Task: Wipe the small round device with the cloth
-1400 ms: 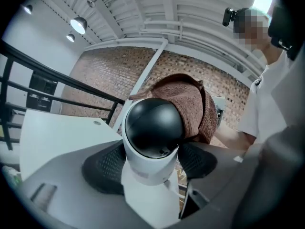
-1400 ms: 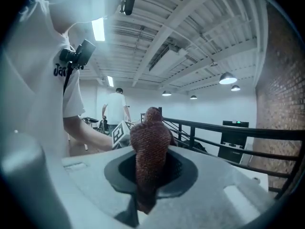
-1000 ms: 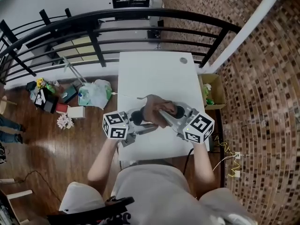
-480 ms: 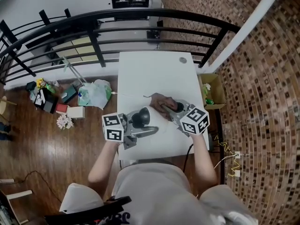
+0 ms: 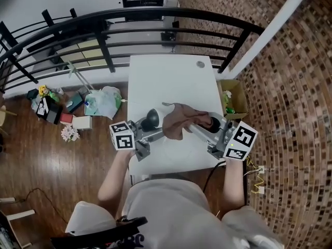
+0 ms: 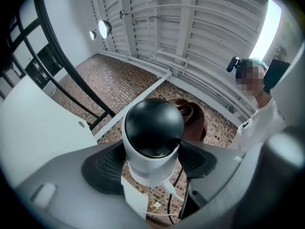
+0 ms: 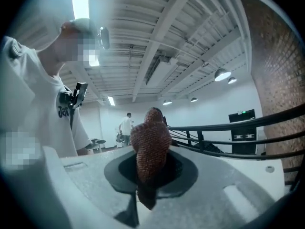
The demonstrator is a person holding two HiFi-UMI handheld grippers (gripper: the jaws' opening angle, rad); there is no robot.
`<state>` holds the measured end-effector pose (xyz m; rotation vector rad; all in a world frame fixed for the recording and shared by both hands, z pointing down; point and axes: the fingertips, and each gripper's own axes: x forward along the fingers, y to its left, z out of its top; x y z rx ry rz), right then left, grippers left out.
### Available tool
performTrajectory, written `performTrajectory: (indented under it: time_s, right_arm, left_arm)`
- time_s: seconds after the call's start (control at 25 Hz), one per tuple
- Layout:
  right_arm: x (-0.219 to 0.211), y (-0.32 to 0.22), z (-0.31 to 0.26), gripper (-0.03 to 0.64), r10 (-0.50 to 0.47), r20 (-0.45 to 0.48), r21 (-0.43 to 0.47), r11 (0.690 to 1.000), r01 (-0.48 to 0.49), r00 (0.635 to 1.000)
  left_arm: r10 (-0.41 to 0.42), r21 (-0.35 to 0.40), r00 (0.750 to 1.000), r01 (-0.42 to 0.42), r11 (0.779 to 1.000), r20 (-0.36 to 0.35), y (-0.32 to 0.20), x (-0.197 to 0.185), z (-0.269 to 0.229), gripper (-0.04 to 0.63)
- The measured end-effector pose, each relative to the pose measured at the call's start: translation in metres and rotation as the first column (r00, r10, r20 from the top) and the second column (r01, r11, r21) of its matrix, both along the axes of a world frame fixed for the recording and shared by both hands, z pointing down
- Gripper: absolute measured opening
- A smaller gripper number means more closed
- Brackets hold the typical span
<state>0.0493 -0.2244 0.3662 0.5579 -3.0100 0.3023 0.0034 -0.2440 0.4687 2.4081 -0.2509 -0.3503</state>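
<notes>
Desk [image 5: 168,82]: one, white.
Grippers: two. Left gripper [image 5: 154,130] has its fingers clamped on the device's white body. Right gripper [image 5: 195,128] has its fingers pinched on the cloth.
Cloth [image 5: 177,122]: one, brown, bunched, just right of the device.
Small round device [image 6: 153,128]: one, black-domed, held over the desk's near left part.
Edges: black railing [image 5: 155,21] beyond the far edge; cardboard box [image 5: 236,100] off the right edge.
Open room: bare desk top from the grippers to the far edge.

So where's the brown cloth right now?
In the head view the cloth is pinched in the right gripper, just right of the small round device held by the left gripper.
</notes>
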Motion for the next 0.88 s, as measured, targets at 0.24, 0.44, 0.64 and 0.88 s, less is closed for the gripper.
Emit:
performTrajectory:
  time_s: [0.24, 0.44, 0.64, 0.88]
  right_arm:
    - [-0.009, -0.001, 0.042, 0.029, 0.009, -0.052, -0.096, 0.995, -0.014, 0.999]
    - [-0.001, -0.013, 0.056, 0.029, 0.072, -0.045, -0.13, 0.988, -0.078, 0.996]
    - [0.013, -0.028, 0.085, 0.029, 0.136, -0.099, -0.174, 0.973, -0.152, 0.986]
    - [0.011, -0.032, 0.121, 0.029, 0.129, -0.153, -0.232, 0.959, -0.162, 0.98]
  left_arm:
    - [0.064, 0.032, 0.997, -0.063, 0.998, -0.051, 0.012, 0.013, -0.018, 0.368]
    - [0.106, 0.047, 0.992, -0.103, 0.994, -0.062, 0.024, 0.019, -0.023, 0.368]
    - [0.142, 0.063, 0.985, -0.137, 0.989, -0.099, 0.036, 0.022, -0.03, 0.368]
    - [0.187, 0.104, 0.965, -0.17, 0.98, -0.184, 0.048, 0.022, -0.051, 0.368]
